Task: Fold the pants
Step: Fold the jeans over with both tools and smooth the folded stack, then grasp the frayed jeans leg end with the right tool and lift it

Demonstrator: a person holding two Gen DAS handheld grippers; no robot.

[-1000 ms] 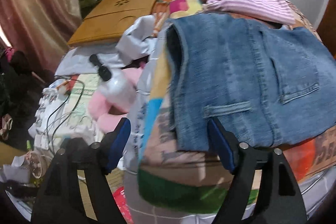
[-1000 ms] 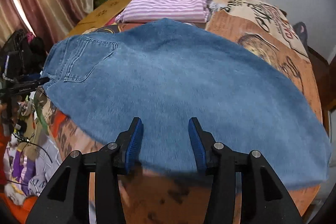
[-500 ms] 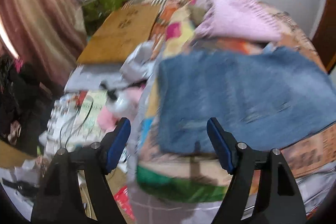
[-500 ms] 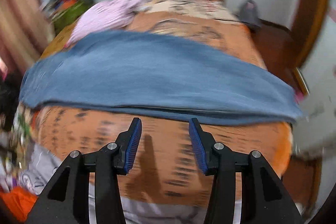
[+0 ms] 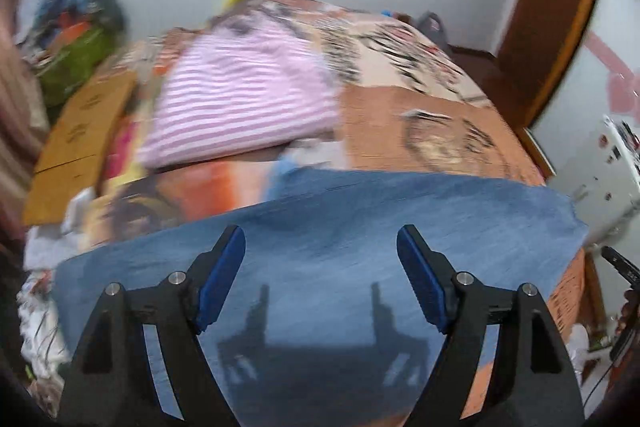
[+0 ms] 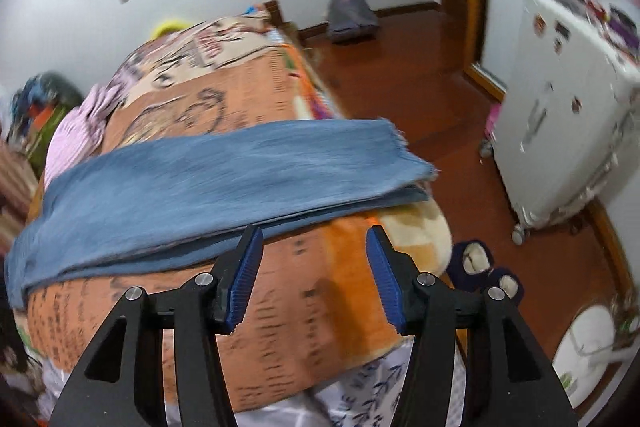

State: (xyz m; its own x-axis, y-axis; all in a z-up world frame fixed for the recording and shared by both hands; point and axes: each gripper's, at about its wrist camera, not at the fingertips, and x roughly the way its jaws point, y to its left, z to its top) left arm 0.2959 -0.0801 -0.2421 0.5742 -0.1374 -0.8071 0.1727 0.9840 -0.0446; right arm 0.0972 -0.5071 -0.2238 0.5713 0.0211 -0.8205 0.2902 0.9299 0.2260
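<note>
Left wrist view: left gripper (image 5: 320, 267) hangs over the jeans (image 5: 360, 227), jaws wide apart, nothing between the pads, its shadow on the denim. Jeans lie in a long band across the orange printed blanket (image 5: 440, 131); striped pink garment (image 5: 244, 107) beyond them. Frame is blurred.

Right wrist view: right gripper (image 6: 314, 273) is empty, jaws have just been opening, over the blanket (image 6: 280, 307) near the jeans' (image 6: 224, 179) front edge. Frayed hem end lies at the bed's right edge, above the wooden floor (image 6: 420, 75).

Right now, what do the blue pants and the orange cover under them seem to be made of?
The pants: likely denim, matte, faded blue weave, frayed hem. The orange cover: seemingly a soft plush blanket, matte printed surface, rounded thick edge; blur leaves this uncertain.
</note>
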